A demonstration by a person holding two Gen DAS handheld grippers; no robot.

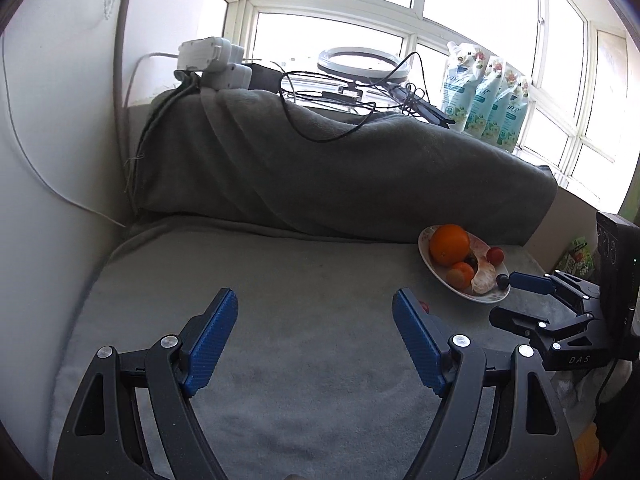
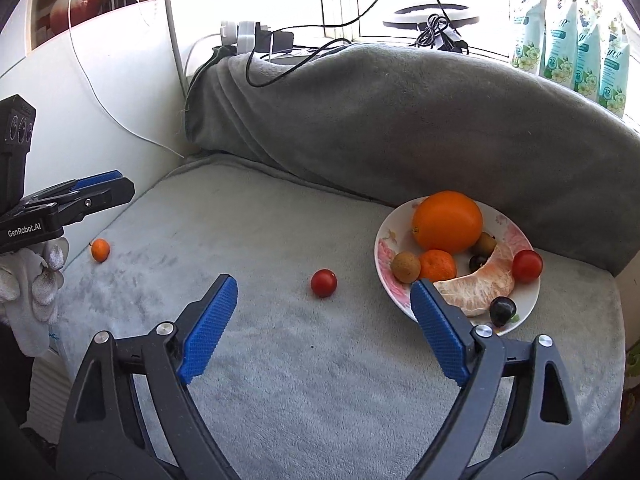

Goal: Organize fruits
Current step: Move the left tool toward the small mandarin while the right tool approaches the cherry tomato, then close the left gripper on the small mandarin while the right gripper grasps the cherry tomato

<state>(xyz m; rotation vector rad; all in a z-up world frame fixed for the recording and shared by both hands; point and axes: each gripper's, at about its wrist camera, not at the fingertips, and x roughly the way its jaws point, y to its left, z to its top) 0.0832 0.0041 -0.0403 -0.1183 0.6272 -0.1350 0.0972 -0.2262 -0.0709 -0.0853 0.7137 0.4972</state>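
Observation:
A flowered plate (image 2: 383, 258) sits at the right of the grey cushion (image 2: 280, 360). It holds a big orange (image 2: 447, 221), a mandarin (image 2: 438, 266), a longan (image 2: 405, 267), a peeled citrus segment (image 2: 476, 284), a cherry tomato (image 2: 527, 266) and a dark grape (image 2: 502, 309). A loose cherry tomato (image 2: 323, 278) lies ahead of my right gripper (image 2: 323, 285), whose fingers stand open and empty. A small kumquat (image 2: 100, 249) lies far left, below my left gripper (image 2: 110, 184). In the left wrist view, my left gripper (image 1: 315, 296) is open over bare cushion, with the plate (image 1: 486, 299) to the right.
A blanket-covered backrest (image 2: 400, 128) rises behind the cushion, with cables, chargers (image 1: 212, 62) and a ring light (image 1: 362, 62) on top. Refill pouches (image 1: 486, 96) stand on the window sill. A white panel (image 1: 48, 160) bounds the left. A gloved hand (image 2: 36, 280) holds the left gripper.

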